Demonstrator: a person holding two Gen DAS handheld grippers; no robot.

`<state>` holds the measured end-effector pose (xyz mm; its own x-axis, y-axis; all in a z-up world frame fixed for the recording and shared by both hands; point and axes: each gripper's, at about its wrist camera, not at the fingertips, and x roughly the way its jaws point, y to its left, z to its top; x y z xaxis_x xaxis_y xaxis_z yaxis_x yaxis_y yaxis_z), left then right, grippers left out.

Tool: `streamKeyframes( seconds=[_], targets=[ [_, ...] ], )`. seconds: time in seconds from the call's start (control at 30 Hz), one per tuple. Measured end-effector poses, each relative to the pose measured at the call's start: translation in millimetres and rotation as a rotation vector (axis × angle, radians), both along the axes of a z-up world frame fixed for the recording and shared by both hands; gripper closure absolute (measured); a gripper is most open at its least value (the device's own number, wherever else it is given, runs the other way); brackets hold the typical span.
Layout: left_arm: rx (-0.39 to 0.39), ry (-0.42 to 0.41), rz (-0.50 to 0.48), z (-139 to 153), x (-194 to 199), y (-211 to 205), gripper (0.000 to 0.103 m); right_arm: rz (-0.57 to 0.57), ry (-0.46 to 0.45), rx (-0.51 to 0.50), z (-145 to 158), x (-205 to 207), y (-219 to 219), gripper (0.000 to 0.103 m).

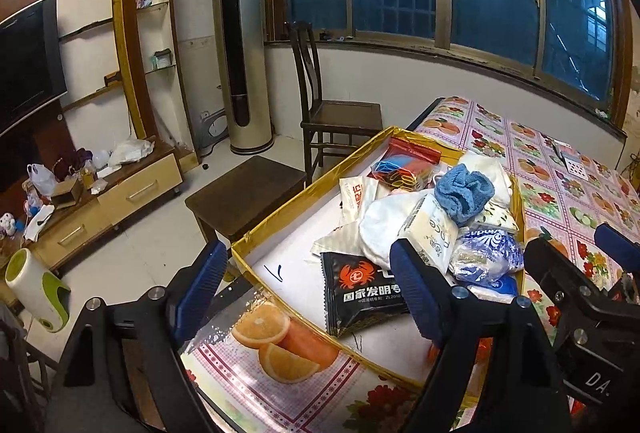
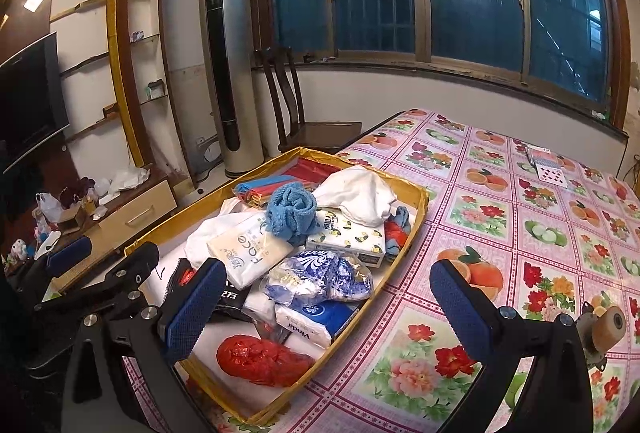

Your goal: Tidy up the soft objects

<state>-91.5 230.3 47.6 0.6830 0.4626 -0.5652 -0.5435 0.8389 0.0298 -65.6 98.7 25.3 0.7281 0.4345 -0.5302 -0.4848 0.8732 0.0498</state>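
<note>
Right now a shallow gold-rimmed box sits at the left edge of a table under a fruit-and-flower oilcloth, and the soft things lie heaped inside it. On top of the heap rests a rolled blue towel, touching a crumpled white cloth beside it. Below the towel lies a cream tissue pack printed "face", next to a lemon-patterned tissue pack. Nearer the camera sit a blue-and-white crinkled bag, a blue Vinda tissue pack and a red plastic bag on the box's white floor. In the left wrist view a black crab-printed packet lies flat near the front wall.

The left gripper hangs over the box's near corner, its blue pads spread wide with nothing between them. The right gripper is likewise spread and empty, one pad over the box, the other over the bare oilcloth. A roll of tape lies at the right, and playing cards sit far back on the table
</note>
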Motion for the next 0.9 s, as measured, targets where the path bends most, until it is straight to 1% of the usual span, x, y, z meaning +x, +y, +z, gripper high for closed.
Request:
streamKeyframes(
  seconds=[0.17, 0.23, 0.3, 0.33, 0.43, 0.63, 0.9],
  targets=[
    [0.038, 0.035, -0.031, 3, 7, -3, 0.019, -0.004, -0.008, 0.002, 3, 1, -2, 0.000],
    [0.047, 0.050, -0.017, 2, 8, -4, 0.019, -0.003, -0.006, 0.002, 3, 2, -2, 0.000],
    [0.064, 0.072, 0.019, 1, 11, -4, 0.019, -0.001, -0.005, -0.003, 2, 2, -2, 0.000],
    [0.063, 0.076, 0.026, 0, 11, -3, 0.019, -0.001, -0.005, -0.006, 2, 2, -2, 0.000],
    [0.015, 0.076, 0.002, -3, 11, 2, 0.019, 0.000, -0.004, -0.009, 2, 3, -2, 0.000],
    [-0.014, 0.039, -0.019, -3, 7, 5, 0.019, -0.001, 0.007, -0.004, 0, 6, -3, 0.000],
    [-0.010, 0.032, -0.075, -4, 8, -2, 0.019, 0.002, 0.013, -0.001, -3, 8, -3, 0.000]
  ],
)
